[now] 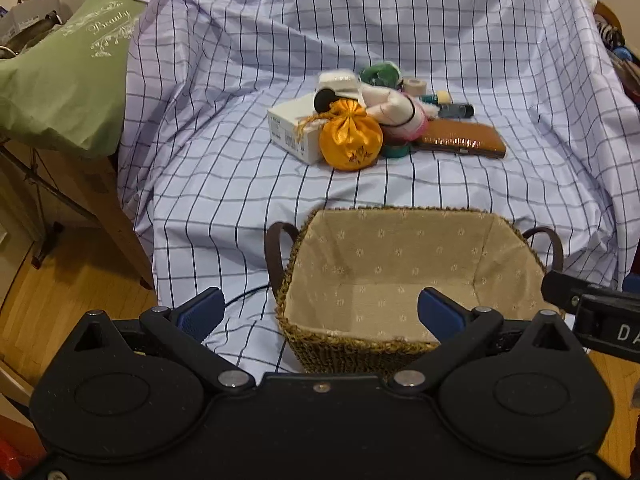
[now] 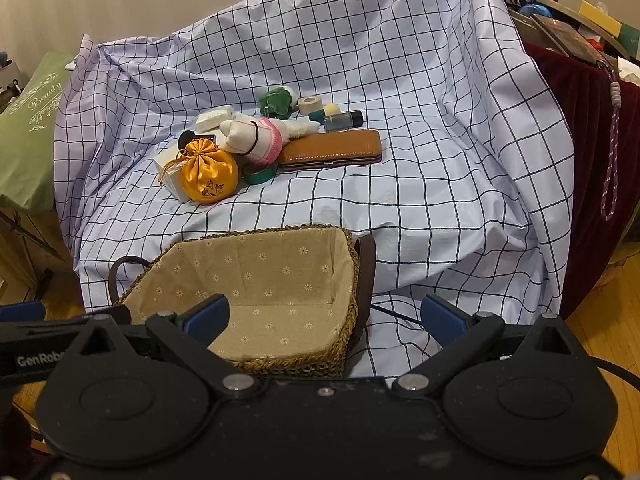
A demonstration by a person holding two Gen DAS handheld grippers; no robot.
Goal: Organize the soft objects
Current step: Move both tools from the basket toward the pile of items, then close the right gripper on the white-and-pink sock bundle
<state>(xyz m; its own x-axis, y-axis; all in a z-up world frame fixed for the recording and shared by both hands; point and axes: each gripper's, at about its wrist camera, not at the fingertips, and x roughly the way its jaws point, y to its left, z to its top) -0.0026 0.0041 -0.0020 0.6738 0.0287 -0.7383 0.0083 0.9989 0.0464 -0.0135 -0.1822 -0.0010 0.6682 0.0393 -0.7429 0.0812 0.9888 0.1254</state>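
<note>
A woven basket [image 1: 352, 350] [image 2: 349, 276] with a beige flowered lining stands empty at the near edge of the checked cloth. Behind it lies a pile: an orange satin pouch [image 1: 350, 140] [image 2: 208, 172], a white and pink plush toy [image 1: 394, 114] [image 2: 256, 136] and a green soft object [image 1: 380, 74] [image 2: 276, 101]. My left gripper [image 1: 322, 312] is open and empty above the basket's near left part. My right gripper [image 2: 325, 318] is open and empty over the basket's near right corner.
In the pile are also a white box [image 1: 294, 128], a brown case [image 1: 460, 140] [image 2: 332, 148], a tape roll [image 2: 309, 105], a teal ring [image 2: 260, 174] and small bottles [image 2: 342, 119]. A green bag [image 1: 60, 80] lies at left, a dark red drape [image 2: 592, 160] at right. Wooden floor below.
</note>
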